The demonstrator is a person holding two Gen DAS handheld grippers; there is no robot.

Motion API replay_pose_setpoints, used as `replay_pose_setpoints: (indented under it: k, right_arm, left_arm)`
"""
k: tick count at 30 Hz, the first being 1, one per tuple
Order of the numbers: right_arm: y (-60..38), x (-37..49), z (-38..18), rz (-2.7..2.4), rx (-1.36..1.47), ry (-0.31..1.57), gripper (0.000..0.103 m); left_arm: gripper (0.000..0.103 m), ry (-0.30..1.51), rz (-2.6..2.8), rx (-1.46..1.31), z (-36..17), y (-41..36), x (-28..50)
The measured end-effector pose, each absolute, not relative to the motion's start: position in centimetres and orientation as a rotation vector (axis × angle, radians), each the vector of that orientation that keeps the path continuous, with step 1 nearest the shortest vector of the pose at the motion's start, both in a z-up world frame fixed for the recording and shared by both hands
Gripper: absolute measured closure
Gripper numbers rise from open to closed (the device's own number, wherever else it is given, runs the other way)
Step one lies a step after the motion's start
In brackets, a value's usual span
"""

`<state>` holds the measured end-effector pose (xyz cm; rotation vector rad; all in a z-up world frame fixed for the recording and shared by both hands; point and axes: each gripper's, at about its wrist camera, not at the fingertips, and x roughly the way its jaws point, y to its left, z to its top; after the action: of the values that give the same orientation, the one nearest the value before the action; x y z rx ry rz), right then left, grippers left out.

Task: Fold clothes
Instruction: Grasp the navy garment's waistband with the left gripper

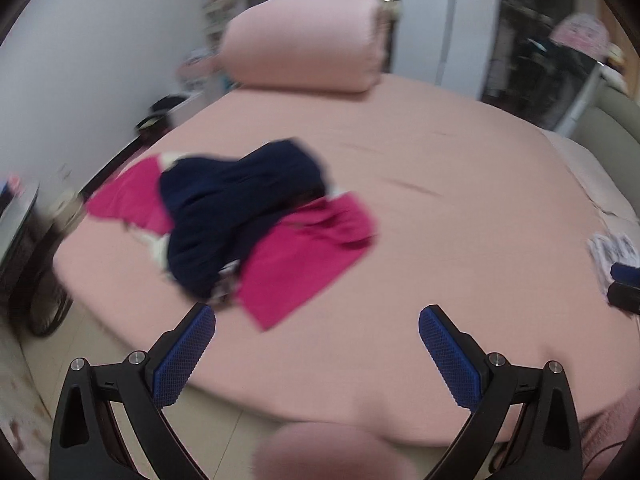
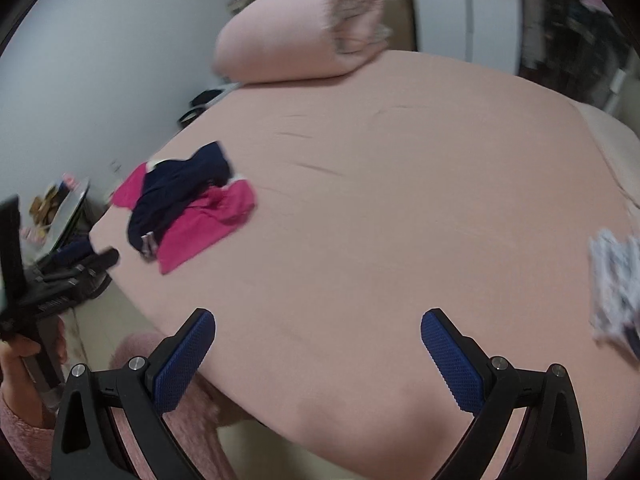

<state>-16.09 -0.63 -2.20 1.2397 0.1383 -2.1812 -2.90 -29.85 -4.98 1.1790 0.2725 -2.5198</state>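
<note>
A heap of clothes lies on the pink bed [image 1: 460, 208] near its left edge: a navy garment [image 1: 236, 208] on top of a magenta garment [image 1: 308, 256]. The right wrist view shows the same navy [image 2: 180, 196] and magenta [image 2: 208, 224] heap at mid left. My left gripper [image 1: 316, 344] is open and empty, above the bed's near edge, just short of the heap. My right gripper [image 2: 318, 346] is open and empty over the bare sheet [image 2: 400, 200]. A white patterned cloth [image 2: 616, 280] lies at the bed's right edge.
A rolled pink quilt [image 1: 304, 40] sits at the far end of the bed. A side table [image 2: 60, 216] with clutter stands left of the bed by the white wall. My left gripper shows at the left of the right wrist view [image 2: 86, 258]. Floor lies below the near edge.
</note>
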Motion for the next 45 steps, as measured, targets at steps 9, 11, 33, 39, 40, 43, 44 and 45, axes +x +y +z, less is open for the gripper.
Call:
replay_pose_setpoints:
  k: [9,11,33,39,40,43,44,45]
  right_arm:
    - [-18.9,-19.2,-6.2,-2.064,1.08,0.354,0.0]
    - [-22.6,-19.9,-7.5,-2.036,1.078,0.397,0.0]
    - [-32.9,-21.5,-13.3,-2.047,1.093,0.557,0.0]
    - [-32.9,-20.3,-13.6,-2.067,1.063,0.54,0.0]
    - [-33.0,-19.9,-13.6,-2.061,1.043,0.53,0.0]
    - [-34.5,-18.4,-14.8,-2.004,0.994,0.656,0.0]
    - [-34.8,-18.0,-15.3,-1.991,0.98,0.69,0.0]
    - [-35.1,-17.6,-15.8,-1.97,0.973,0.713,0.0]
  left_arm:
    - [0.0,0.501,-2.354,1.069,-10.9,-39.7,-3.4]
    - [0.0,0.535,-2.339,1.046,-12.0,-41.1,-4.2]
    - [0.087,0.42,-2.477,1.042,-10.8,-40.3,-2.4]
    - [0.087,0.518,-2.46,1.015,-9.8,-40.4,1.9]
    - [0.087,0.541,-2.464,1.003,-9.6,-40.5,2.3]
    - [0.087,0.527,-2.459,0.967,-8.5,-40.3,2.3]
    - [0.087,0.539,-2.464,0.949,-8.0,-40.5,2.6]
    - [0.087,0.546,-2.468,0.935,-7.6,-40.6,2.8]
